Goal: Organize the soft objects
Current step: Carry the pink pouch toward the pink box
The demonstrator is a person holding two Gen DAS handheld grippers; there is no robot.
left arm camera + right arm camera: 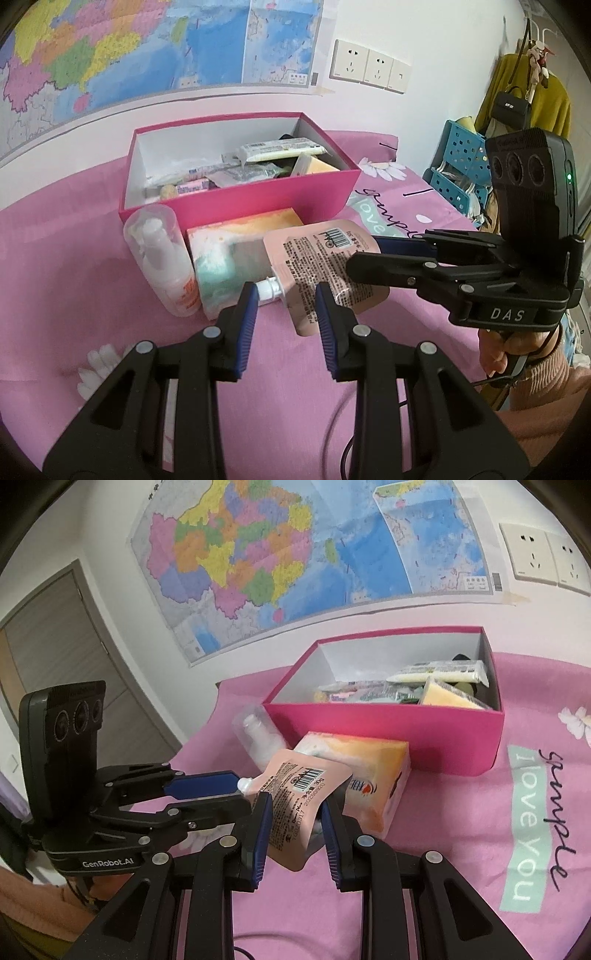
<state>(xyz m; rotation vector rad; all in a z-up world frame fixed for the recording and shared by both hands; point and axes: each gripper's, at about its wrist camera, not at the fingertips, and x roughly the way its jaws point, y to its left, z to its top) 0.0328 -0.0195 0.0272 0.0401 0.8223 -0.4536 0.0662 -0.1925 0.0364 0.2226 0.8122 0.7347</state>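
The open pink cardboard box (384, 734) is the landmark: its left half is bare, while tubes and packets crowd its right half. Just in front of its near wall, a clear plastic bottle (162, 254), an orange-and-white tissue pack (373, 771) and a peach spouted pouch (299, 794) block the way. The pink bedspread (443, 830) to the box's right lies open.
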